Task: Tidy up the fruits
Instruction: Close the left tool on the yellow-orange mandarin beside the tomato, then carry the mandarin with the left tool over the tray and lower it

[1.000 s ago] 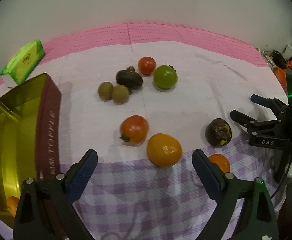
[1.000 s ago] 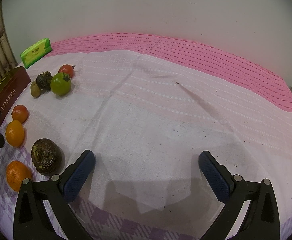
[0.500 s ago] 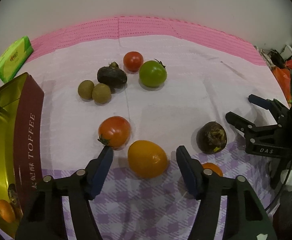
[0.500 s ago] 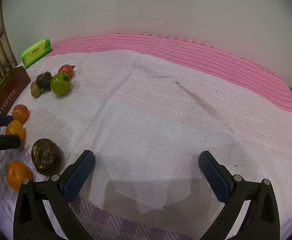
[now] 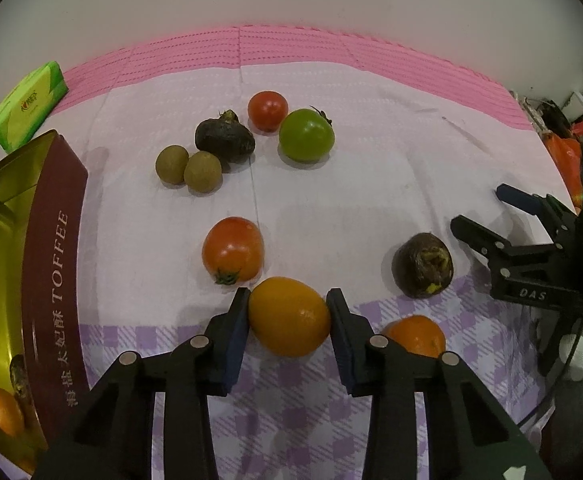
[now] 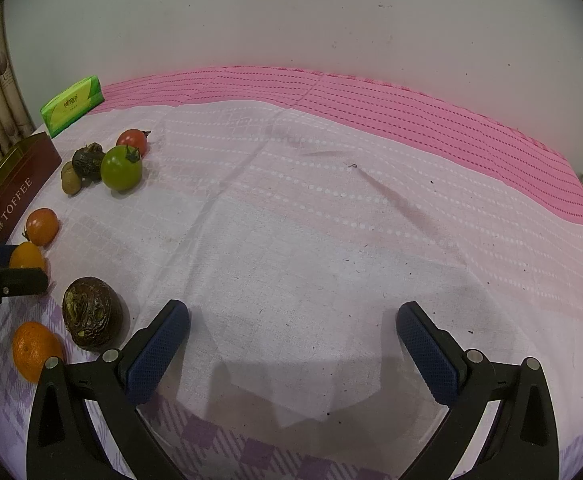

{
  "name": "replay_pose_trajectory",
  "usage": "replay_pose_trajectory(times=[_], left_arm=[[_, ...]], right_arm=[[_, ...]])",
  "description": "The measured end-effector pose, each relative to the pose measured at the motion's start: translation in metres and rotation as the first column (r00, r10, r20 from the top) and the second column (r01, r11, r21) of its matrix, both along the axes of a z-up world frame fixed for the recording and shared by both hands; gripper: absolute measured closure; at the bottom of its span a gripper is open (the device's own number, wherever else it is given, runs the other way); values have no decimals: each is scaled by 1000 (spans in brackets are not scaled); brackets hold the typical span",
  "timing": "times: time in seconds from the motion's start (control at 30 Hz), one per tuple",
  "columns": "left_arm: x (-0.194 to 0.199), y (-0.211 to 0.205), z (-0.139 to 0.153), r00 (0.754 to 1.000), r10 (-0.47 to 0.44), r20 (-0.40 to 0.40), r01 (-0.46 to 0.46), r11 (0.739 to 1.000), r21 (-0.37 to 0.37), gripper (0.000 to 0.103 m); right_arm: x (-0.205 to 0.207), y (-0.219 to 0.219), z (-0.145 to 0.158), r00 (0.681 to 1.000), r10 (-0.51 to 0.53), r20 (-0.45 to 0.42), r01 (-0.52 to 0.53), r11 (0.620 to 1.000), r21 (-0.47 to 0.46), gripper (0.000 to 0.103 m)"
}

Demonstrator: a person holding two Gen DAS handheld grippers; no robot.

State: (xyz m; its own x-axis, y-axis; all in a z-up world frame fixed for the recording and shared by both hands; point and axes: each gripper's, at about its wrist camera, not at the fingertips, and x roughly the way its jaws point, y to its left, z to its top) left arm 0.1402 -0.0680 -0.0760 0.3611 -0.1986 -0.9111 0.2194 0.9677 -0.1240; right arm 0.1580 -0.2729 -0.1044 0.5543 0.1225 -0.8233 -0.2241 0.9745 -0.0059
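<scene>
My left gripper (image 5: 289, 322) is shut on a yellow-orange fruit (image 5: 289, 316), which rests on the cloth; it also shows in the right wrist view (image 6: 27, 256). A red tomato (image 5: 233, 249) lies just beyond it, a dark wrinkled fruit (image 5: 422, 265) and a small orange (image 5: 415, 334) to its right. Farther back lie two brown-green fruits (image 5: 187, 166), a dark fruit (image 5: 224, 141), a small red tomato (image 5: 267, 111) and a green tomato (image 5: 306, 140). My right gripper (image 6: 293, 342) is open and empty over bare cloth, right of the dark wrinkled fruit (image 6: 91, 314).
A gold TOFFEE tin (image 5: 53, 264) stands open at the left with an orange (image 5: 5, 416) inside. A green tissue pack (image 5: 25, 104) lies at the back left. Pink cloth (image 6: 411, 116) runs along the wall. Clutter sits past the table's right edge (image 5: 563, 128).
My left gripper has moved forward and closed its fingers onto the yellow-orange fruit. The right gripper has not moved.
</scene>
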Motion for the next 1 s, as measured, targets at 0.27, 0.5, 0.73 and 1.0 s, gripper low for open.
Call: replay_pose_trajectory(times=[0.27,0.5,0.73,1.0], left_arm=[[-15,7,15,1000,-12,19,12,1000,-1,69],[-23,23,41,997,7,71,-7,1000,-3,69],[-24,50,63,991,53,123,-55,998,15,69],[-16,116,71,971,188,145,-196,980,40,69]], right_arm=[[0,0,0,1000,1,0,-1,1000,1,0],[0,0,0,1000,1,0,-1,1000,2,0],[0,0,0,1000,2,-1,-2,1000,2,0],[0,-1,0,1000,3,-1,-3,1000,3,0]])
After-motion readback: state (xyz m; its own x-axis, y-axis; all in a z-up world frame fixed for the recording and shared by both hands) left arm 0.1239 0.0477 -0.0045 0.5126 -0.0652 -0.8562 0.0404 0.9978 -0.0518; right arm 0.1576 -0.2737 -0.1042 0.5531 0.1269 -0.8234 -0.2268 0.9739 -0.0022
